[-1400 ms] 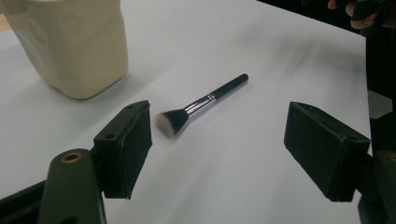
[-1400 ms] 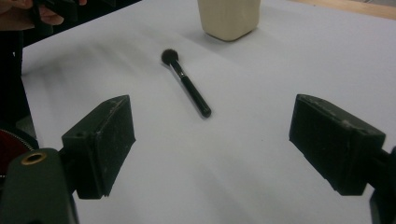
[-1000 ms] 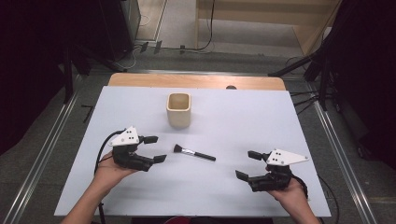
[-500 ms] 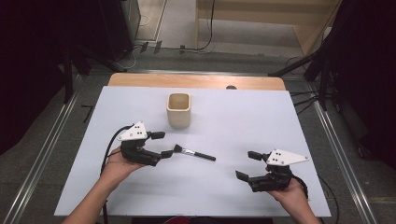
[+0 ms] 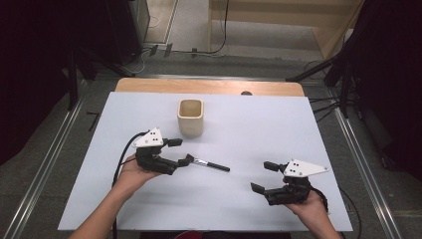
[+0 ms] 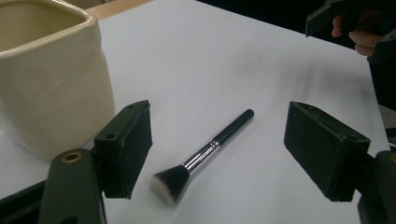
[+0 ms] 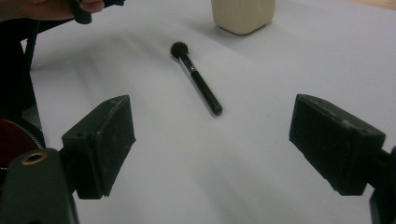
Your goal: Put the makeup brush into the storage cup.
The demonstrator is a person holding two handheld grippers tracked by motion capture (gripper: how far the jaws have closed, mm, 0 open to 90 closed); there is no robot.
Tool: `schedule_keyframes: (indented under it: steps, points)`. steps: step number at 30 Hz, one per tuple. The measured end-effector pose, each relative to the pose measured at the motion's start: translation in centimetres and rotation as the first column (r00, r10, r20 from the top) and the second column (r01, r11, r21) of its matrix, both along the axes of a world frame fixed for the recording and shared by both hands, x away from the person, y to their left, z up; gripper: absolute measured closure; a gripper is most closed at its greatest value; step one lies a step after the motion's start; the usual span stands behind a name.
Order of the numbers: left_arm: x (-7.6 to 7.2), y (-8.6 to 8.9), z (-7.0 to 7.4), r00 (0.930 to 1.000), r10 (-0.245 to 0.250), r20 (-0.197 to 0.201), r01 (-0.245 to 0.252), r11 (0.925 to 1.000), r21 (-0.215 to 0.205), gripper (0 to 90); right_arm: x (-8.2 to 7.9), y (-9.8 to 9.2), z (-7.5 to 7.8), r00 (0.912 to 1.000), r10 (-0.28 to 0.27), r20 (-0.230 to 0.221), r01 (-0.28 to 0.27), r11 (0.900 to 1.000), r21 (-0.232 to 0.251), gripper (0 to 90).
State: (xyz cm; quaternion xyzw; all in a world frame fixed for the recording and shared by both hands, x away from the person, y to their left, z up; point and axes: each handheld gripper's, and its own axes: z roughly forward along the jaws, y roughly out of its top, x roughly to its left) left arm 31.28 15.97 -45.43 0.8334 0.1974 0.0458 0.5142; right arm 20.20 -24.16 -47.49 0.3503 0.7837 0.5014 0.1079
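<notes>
Smooth white table (image 5: 239,199) bears a squarish glazed cup (image 5: 191,117).

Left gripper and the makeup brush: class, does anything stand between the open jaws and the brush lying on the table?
Nothing visible does. The left gripper is open, and the makeup brush lies flat on the white table between its jaws, bristles nearest the camera. The cream cup stands off to one side, beyond one jaw, not in the path.

Left gripper (image 5: 180,151) open over brush (image 5: 211,165) bristle end; cup (image 5: 191,117) behind.
</notes>
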Motion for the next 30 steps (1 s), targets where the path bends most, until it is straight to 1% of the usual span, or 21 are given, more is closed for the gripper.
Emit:
schedule_keyframes:
  steps: [4,6,10,11,13,24,25,28,30]
  points:
    - [0.1,-0.3,-0.1,1.0000,0.003,0.004,-0.003,1.0000,-0.009,24.1,0.0,0.0,0.0,1.0000,0.002,-0.001,-0.002,1.000,0.000,15.2]
    - [0.3,-0.7,-0.1,1.0000,-0.001,0.006,0.001,1.0000,0.000,24.2,0.0,0.0,0.0,1.0000,0.003,-0.002,-0.003,1.000,0.002,15.2]
    - [0.5,-1.2,-0.2,1.0000,-0.002,-0.001,0.002,1.0000,0.001,24.2,0.0,0.1,0.0,1.0000,0.005,-0.003,-0.005,1.000,0.002,15.2]
    - [0.5,-1.6,-0.2,1.0000,-0.002,0.002,0.002,1.0000,0.008,24.2,0.0,0.1,0.0,1.0000,0.005,-0.002,-0.005,1.000,0.002,15.2]
    - [0.6,-1.8,-0.2,1.0000,-0.002,0.006,0.002,0.9999,0.014,24.2,0.0,0.1,0.0,1.0000,0.005,-0.002,-0.005,1.000,0.002,15.2]
    - [1.0,-3.1,-0.3,0.9999,-0.011,0.003,0.011,0.9998,-0.019,24.2,0.0,0.1,0.0,1.0000,0.006,-0.002,-0.006,1.000,0.001,15.2]
    - [1.2,-3.4,-0.4,0.9999,-0.012,0.004,0.012,0.9994,-0.032,24.2,0.0,0.1,0.0,1.0000,0.008,-0.003,-0.008,1.000,0.001,15.2]
    - [1.2,-3.7,-0.5,0.9999,-0.013,0.008,0.014,0.9993,-0.034,24.3,0.0,0.1,0.0,1.0000,0.007,-0.002,-0.007,1.000,0.003,15.2]
    - [1.4,-4.1,-0.6,0.9997,-0.016,0.020,0.016,0.9992,-0.036,24.7,0.0,0.1,0.0,1.0000,0.009,-0.002,-0.009,1.000,0.002,15.2]
